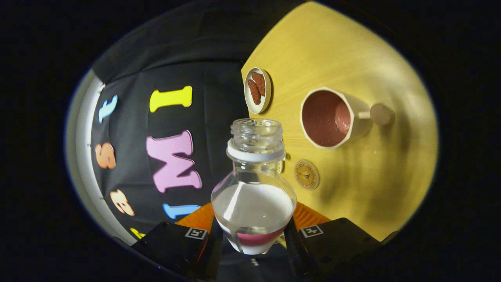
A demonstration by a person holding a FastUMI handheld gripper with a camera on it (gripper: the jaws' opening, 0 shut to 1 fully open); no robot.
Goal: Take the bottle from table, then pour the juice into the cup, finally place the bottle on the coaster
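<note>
Now your gripper (253, 235) clamps the uncapped glass bottle (254, 196) between both fingers, rolled sideways. The faceted cup (332, 117) sits far right, so juice may spill onto the wooden table (352, 47).

No readable text; square markers on tool (253, 235), coaster (307, 174) emblem too small to read.

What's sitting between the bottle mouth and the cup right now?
Bare wooden table in the gripper view; nothing lies between the bottle, held in the claw, and the cup. The round coaster sits just off that line, nearer the claw.
</note>
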